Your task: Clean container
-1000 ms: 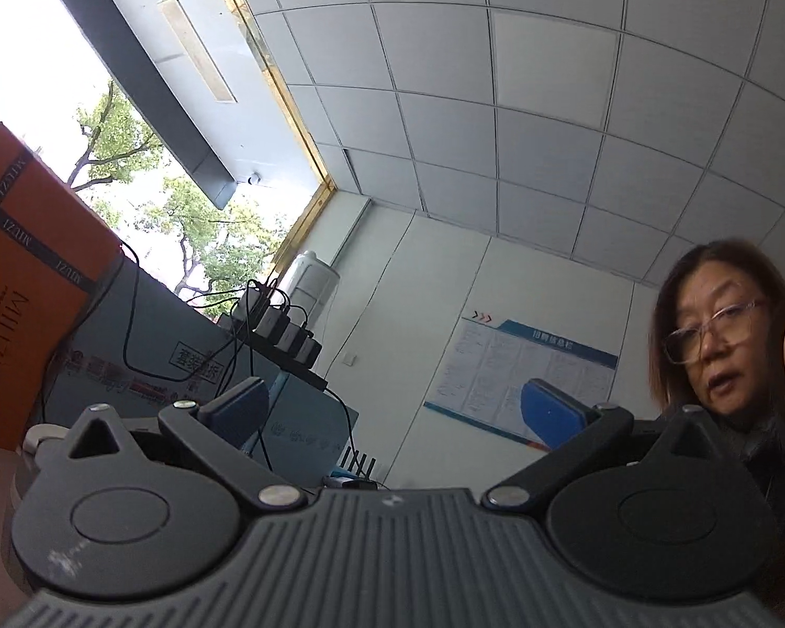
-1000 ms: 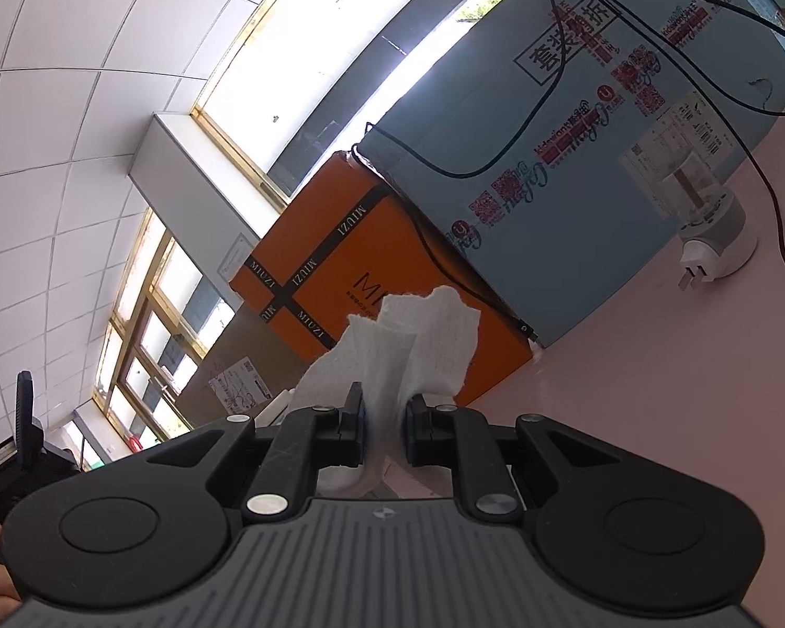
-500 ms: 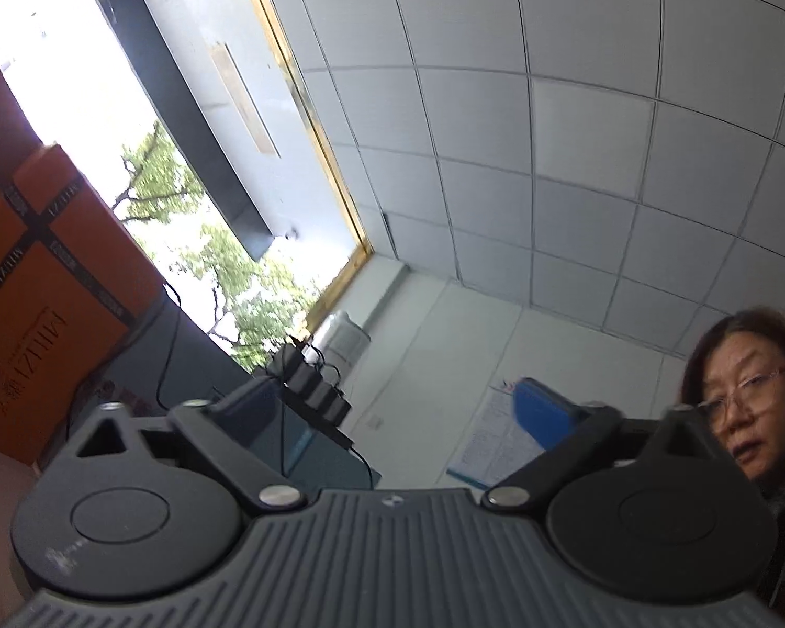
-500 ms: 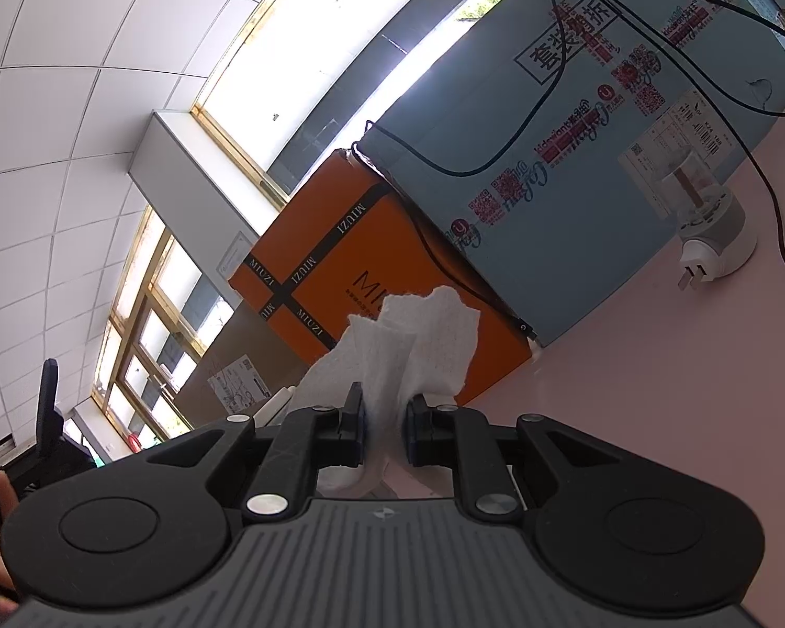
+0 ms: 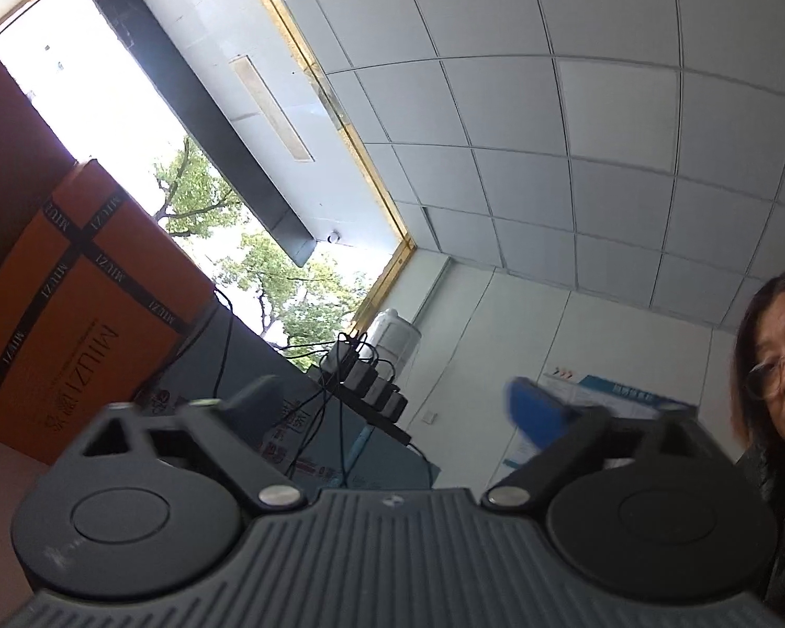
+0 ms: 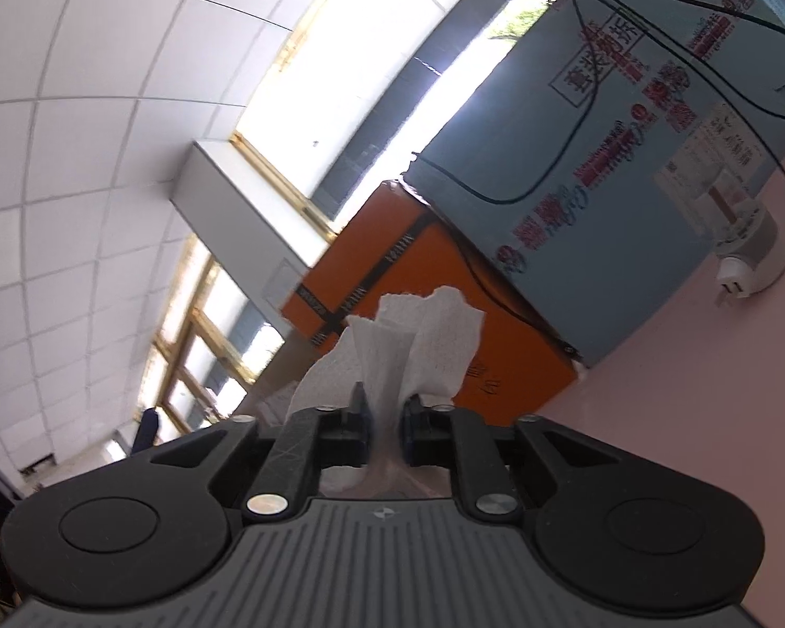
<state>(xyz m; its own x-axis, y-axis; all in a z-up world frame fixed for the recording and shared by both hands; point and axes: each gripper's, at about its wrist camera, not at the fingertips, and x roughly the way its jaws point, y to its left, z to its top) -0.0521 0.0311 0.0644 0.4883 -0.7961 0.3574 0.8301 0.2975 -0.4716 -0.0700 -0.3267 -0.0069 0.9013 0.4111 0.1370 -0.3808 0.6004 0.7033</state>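
Observation:
My right gripper (image 6: 384, 413) is shut on a crumpled white paper towel (image 6: 418, 345), which sticks up between its fingers above the pink table (image 6: 706, 418). My left gripper (image 5: 392, 408) points up toward the ceiling. Its jaws are closing but still stand wide apart, one dark finger (image 5: 254, 403) on the left and one blue pad (image 5: 536, 411) on the right. Nothing shows between them. No container appears in either view.
An orange box (image 6: 497, 366) and a blue-grey carton (image 6: 628, 157) draped with black cables stand at the table's far edge. A white plug adapter (image 6: 748, 261) lies beside the carton. A power strip with chargers (image 5: 366, 382) tops the carton. A person (image 5: 780, 366) is close on the right.
The left gripper has tilted upward, showing more ceiling, and its fingers have come slightly closer together. The right gripper has turned a little with the paper towel still clamped.

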